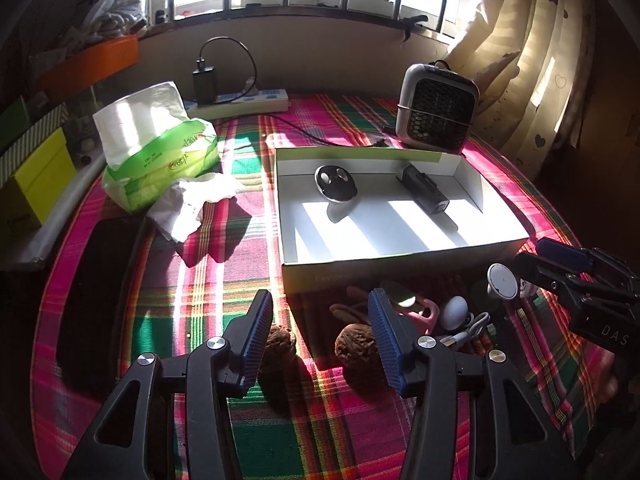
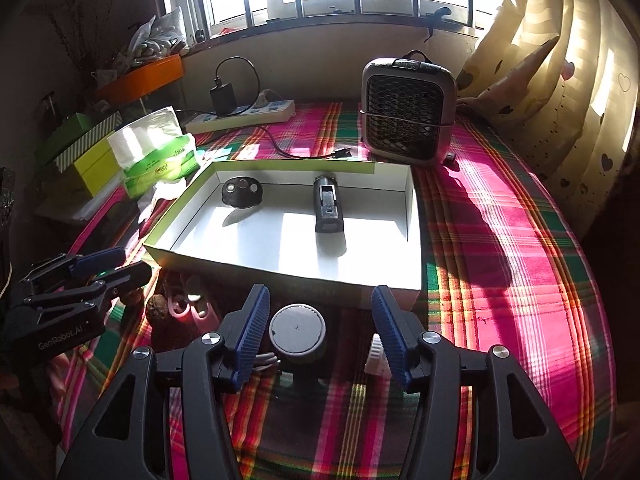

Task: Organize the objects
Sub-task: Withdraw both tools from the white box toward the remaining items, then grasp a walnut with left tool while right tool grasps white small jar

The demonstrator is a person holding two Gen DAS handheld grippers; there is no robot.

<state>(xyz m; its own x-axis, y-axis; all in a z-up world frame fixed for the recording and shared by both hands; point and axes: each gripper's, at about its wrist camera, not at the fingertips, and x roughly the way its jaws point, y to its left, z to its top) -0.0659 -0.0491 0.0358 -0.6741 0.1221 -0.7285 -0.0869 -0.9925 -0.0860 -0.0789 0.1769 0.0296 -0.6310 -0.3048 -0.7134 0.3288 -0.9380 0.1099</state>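
An open white box (image 1: 384, 228) (image 2: 280, 236) sits mid-table on the plaid cloth, holding a black oval device (image 1: 335, 184) (image 2: 241, 194) and a black rectangular device (image 1: 422, 192) (image 2: 327, 204). In front of the box, my left gripper (image 1: 322, 340) stands open over two walnuts (image 1: 356, 350), one near each pad. Right of it lie a pink item (image 1: 416, 306), a white egg-shaped piece (image 1: 454, 312) and a cable (image 1: 468, 330). My right gripper (image 2: 320, 340) is open around a round grey-topped object (image 2: 297, 330), and its pads do not touch it.
A green tissue pack (image 1: 160, 152) and a crumpled tissue (image 1: 192, 208) lie left of the box. A small fan (image 2: 408, 112) and a power strip (image 2: 244, 114) stand at the back. A black flat item (image 1: 100, 292) lies on the left, boxes (image 1: 40, 180) beyond it.
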